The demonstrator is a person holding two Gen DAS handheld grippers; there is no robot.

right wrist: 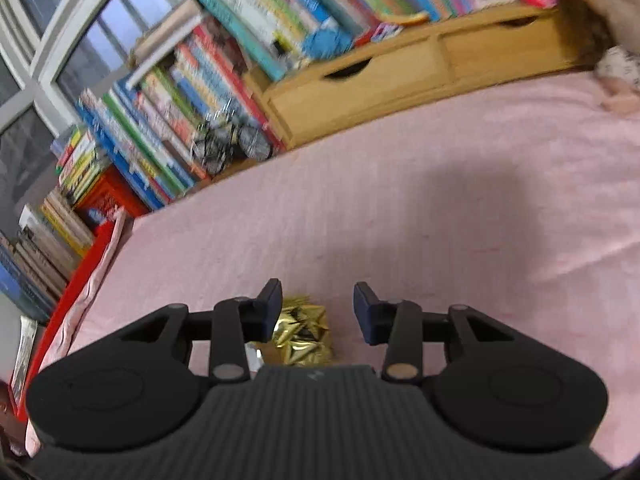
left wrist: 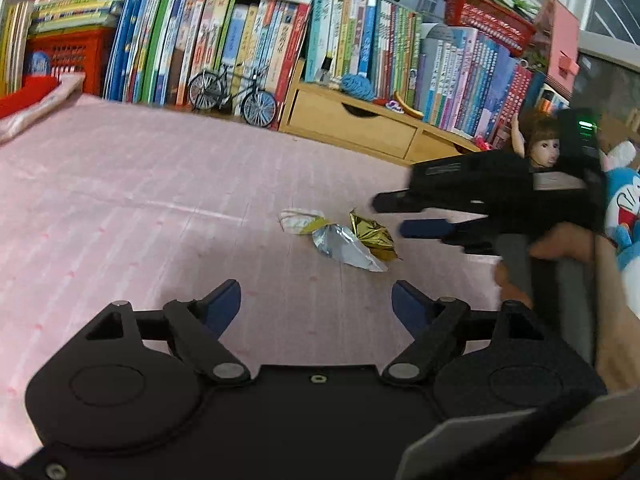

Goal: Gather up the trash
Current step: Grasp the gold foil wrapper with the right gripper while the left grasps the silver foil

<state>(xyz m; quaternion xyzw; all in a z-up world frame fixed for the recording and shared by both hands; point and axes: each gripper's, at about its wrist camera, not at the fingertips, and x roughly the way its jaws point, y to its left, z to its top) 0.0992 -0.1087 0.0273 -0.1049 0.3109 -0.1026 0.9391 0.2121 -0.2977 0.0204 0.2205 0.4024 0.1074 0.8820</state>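
Note:
Crumpled foil wrappers lie on the pink cloth: a gold one, a silver one and a white-and-gold one. My left gripper hangs open just in front of them, nothing between its fingers. My right gripper comes in from the right, held by a hand, open, its tips right beside the gold wrapper. In the right wrist view the right gripper stands open above the gold wrapper, which sits low between the fingers, nearer the left pad. A bit of silver foil peeks out under the left finger.
The pink cloth covers the surface. Behind it stand rows of books, a model bicycle, a wooden drawer unit and red baskets. A doll and a blue plush toy sit at the right.

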